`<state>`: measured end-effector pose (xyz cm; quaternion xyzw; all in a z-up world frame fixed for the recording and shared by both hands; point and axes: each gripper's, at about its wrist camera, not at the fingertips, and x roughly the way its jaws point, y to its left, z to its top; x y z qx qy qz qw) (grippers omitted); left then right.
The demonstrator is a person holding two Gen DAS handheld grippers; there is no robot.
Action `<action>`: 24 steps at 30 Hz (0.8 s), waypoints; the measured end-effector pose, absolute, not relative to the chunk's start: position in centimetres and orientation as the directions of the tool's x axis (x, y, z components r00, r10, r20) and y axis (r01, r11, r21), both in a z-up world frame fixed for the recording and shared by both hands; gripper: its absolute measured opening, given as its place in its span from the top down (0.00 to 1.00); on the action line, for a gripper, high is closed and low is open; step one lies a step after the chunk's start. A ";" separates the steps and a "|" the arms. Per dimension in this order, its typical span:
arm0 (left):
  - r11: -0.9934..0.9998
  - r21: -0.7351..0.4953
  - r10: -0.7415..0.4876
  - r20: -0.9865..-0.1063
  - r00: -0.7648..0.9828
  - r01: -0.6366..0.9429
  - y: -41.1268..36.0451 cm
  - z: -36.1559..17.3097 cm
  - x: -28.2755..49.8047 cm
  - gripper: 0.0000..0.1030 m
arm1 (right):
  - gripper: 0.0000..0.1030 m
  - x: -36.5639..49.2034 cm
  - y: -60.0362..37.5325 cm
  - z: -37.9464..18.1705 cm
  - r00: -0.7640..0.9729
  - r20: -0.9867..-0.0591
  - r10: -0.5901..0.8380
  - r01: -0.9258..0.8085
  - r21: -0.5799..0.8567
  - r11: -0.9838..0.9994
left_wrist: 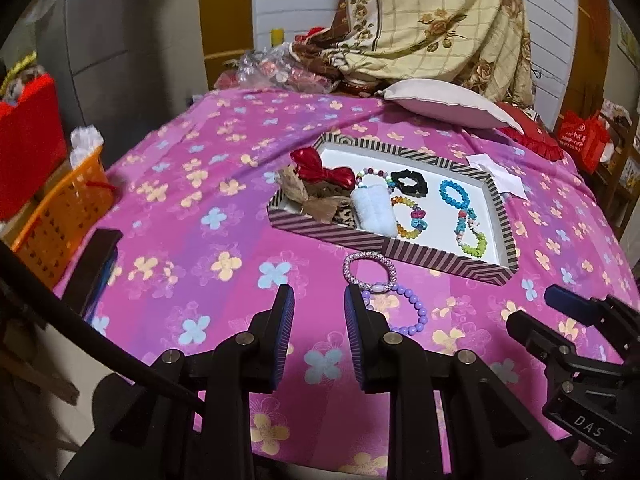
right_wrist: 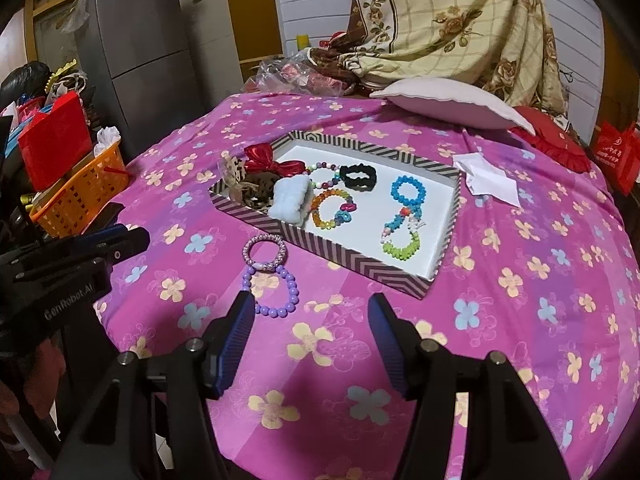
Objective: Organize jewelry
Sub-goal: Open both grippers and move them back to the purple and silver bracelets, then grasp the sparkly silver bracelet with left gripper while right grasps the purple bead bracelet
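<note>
At the bottom of the left wrist view, the left gripper (left_wrist: 319, 296) stands with jaws apart and nothing between them. Its right finger's tip overlaps the purple bead bracelet (left_wrist: 404, 310), which lies on the pink flowered cloth (left_wrist: 192, 208) just right of centre, touching the sparkly pink bracelet (left_wrist: 370, 270) above it. In the right wrist view, the right gripper (right_wrist: 312, 306) is also wide and empty, with the purple bead bracelet (right_wrist: 272, 290) by its left fingertip. Farther up, mid-frame, the striped tray (right_wrist: 344, 262) holds more bracelets and hair pieces.
</note>
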<state>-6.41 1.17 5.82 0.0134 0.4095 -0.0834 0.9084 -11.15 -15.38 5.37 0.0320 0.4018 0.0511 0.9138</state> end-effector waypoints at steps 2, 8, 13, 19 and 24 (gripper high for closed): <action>0.984 -0.082 -0.165 -0.764 0.624 0.159 1.9 5.2 -5.6 0.54 | 0.40 -10.6 -15.2 4.4 0.661 -0.739 0.128 -0.078 0.102 0.992; 0.981 -0.151 -0.194 -0.805 0.560 0.123 3.3 2.7 -3.1 0.50 | 0.40 -7.7 -14.4 0.8 0.606 -0.781 0.151 -0.124 0.094 0.988; 0.973 -0.196 -0.232 -0.837 0.495 0.124 2.7 0.5 -0.6 0.48 | 0.46 -4.9 -13.1 -1.5 0.571 -0.806 0.157 -0.158 0.079 0.984; 0.964 -0.234 -0.265 -0.863 0.431 0.124 1.0 -1.4 2.3 0.48 | 0.54 -3.1 -12.4 -3.5 0.543 -0.824 0.161 -0.178 0.074 0.981; 0.967 -0.220 -0.252 -0.880 0.403 0.126 -0.2 -2.3 4.3 0.47 | 0.55 -2.9 -12.3 -3.9 0.539 -0.826 0.168 -0.190 0.075 0.979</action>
